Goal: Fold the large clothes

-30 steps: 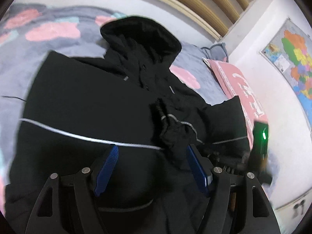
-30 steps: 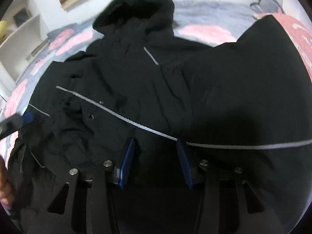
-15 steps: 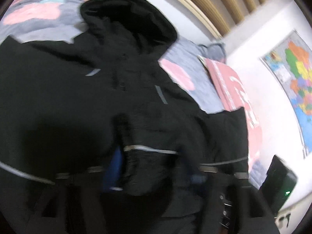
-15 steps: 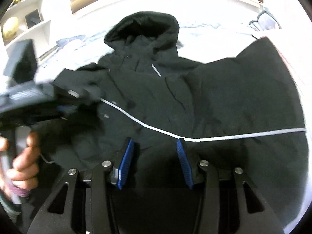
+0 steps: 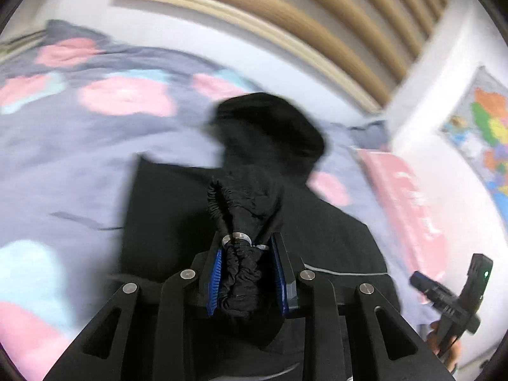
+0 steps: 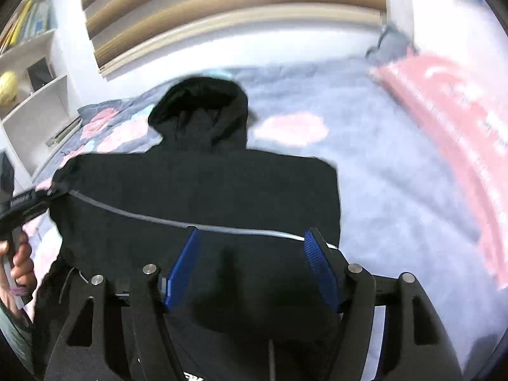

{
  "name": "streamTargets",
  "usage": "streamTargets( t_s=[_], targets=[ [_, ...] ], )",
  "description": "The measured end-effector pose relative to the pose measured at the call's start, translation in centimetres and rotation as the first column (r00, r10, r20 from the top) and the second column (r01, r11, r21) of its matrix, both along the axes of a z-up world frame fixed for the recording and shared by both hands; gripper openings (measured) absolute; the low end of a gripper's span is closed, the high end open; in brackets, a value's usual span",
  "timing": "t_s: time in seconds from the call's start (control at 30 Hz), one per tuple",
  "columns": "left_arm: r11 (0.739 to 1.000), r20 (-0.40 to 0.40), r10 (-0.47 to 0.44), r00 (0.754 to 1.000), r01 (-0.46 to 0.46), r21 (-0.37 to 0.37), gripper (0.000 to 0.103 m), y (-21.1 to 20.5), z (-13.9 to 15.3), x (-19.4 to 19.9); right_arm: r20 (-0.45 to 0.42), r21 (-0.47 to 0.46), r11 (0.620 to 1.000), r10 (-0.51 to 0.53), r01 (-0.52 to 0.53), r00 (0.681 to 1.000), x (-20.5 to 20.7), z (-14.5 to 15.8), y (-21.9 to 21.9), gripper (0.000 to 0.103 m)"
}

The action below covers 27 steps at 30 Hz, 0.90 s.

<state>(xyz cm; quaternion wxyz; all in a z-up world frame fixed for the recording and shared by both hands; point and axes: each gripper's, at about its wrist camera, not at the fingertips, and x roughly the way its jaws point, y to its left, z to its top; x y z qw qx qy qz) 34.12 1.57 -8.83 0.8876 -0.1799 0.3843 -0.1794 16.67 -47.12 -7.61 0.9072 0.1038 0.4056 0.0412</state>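
Note:
A black hooded jacket [image 6: 203,190] with a thin grey reflective stripe lies on a bed, hood [image 6: 200,108] pointing away. It also shows in the left wrist view [image 5: 317,222]. My left gripper [image 5: 247,250] is shut on the jacket's bunched elastic sleeve cuff [image 5: 241,273] and holds it above the jacket body. My right gripper [image 6: 250,238] is open, jaws wide apart, just above the jacket's near part by the stripe. The left gripper's tool shows at the left edge of the right wrist view [image 6: 22,203], touching the jacket's left edge.
The bed has a grey cover with pink and blue blotches [image 5: 95,146]. A pink pillow [image 6: 457,133] lies at the right. A slatted wooden headboard [image 6: 222,9] stands behind. White shelves [image 6: 35,95] stand at the left. A map [image 5: 479,127] hangs on the wall.
My left gripper closed on the sleeve cuff and lifted it up and back. My right gripper opened wide and pulled back. The jacket now lies narrower, sides folded in.

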Motion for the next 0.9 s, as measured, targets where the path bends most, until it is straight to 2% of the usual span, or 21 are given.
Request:
streamTargets(
  t_s=[0.1,0.13,0.17,0.2,0.27,0.37,0.4,0.47,0.5,0.53,0.63,0.7,0.77,0.83,0.9],
  targets=[
    [1.000,-0.177,0.020,0.984,-0.016,0.025,0.029,2.9,-3.9,0.4,-0.145,-0.011,1.000,-0.010,0.008,0.989,3.1,-4.5,1.2,0.071],
    [0.999,-0.225,0.022,0.974,-0.015,0.031,0.033,3.0,-5.6,0.7,-0.174,-0.052,0.999,-0.024,0.015,0.984,3.8,-6.0,1.9,0.071],
    [0.999,-0.239,0.018,0.971,-0.010,0.034,0.034,3.1,-6.7,0.8,-0.167,-0.094,0.995,-0.030,0.015,0.985,3.9,-6.6,2.4,0.073],
    [0.999,-0.233,0.011,0.972,-0.004,0.032,0.035,3.0,-7.5,0.8,-0.144,-0.143,0.990,-0.031,0.010,0.989,3.8,-6.6,3.1,0.074],
    [0.999,-0.209,0.014,0.978,-0.007,0.032,0.036,2.8,-7.7,0.6,-0.152,-0.176,0.984,-0.028,0.001,0.988,3.7,-6.4,3.5,0.074],
    [0.999,-0.164,0.028,0.986,-0.024,0.029,0.042,3.6,-5.8,-0.1,-0.176,-0.147,0.989,-0.035,0.009,0.984,3.5,-4.8,3.0,0.072],
    [0.997,-0.125,0.065,0.990,-0.059,0.050,0.044,4.0,-4.7,-0.8,-0.161,-0.120,0.993,-0.037,0.017,0.986,3.0,-3.8,2.8,0.072],
    [0.991,-0.031,0.116,0.993,-0.114,0.074,0.056,4.8,-2.0,-2.4,-0.098,-0.042,0.999,-0.014,0.010,0.995,1.7,-1.6,2.4,0.072],
    [0.992,0.003,0.110,0.994,-0.110,0.060,0.066,4.9,-0.9,-3.0,-0.053,-0.010,1.000,-0.003,0.002,0.999,0.9,-0.2,2.7,0.072],
    [0.996,0.037,0.082,0.996,-0.083,0.033,0.069,4.7,0.6,-3.6,-0.026,0.001,1.000,0.004,-0.004,1.000,0.4,0.7,3.0,0.072],
    [0.999,0.069,-0.027,0.997,0.024,0.046,0.069,2.4,2.6,-4.6,0.032,-0.014,0.999,0.051,-0.050,0.998,-0.7,2.7,5.3,0.072],
    [0.995,0.077,-0.063,0.995,0.056,0.084,0.069,0.5,2.5,-4.7,0.031,-0.108,0.991,0.081,-0.077,0.996,-0.8,2.2,7.6,0.072],
    [0.991,0.032,-0.082,0.996,0.078,0.107,0.069,-0.6,0.5,-4.1,0.004,-0.172,0.981,0.092,-0.090,0.996,-0.1,0.6,9.2,0.072],
    [0.989,-0.076,-0.060,0.995,0.070,0.128,0.069,-1.0,-3.4,-2.4,-0.058,-0.199,0.975,0.089,-0.099,0.994,0.8,-2.5,9.5,0.072],
    [0.986,-0.181,-0.045,0.983,0.072,0.149,0.066,-1.1,-7.5,-0.8,-0.125,-0.207,0.973,0.081,-0.106,0.989,1.7,-6.2,9.1,0.072]
  ],
)
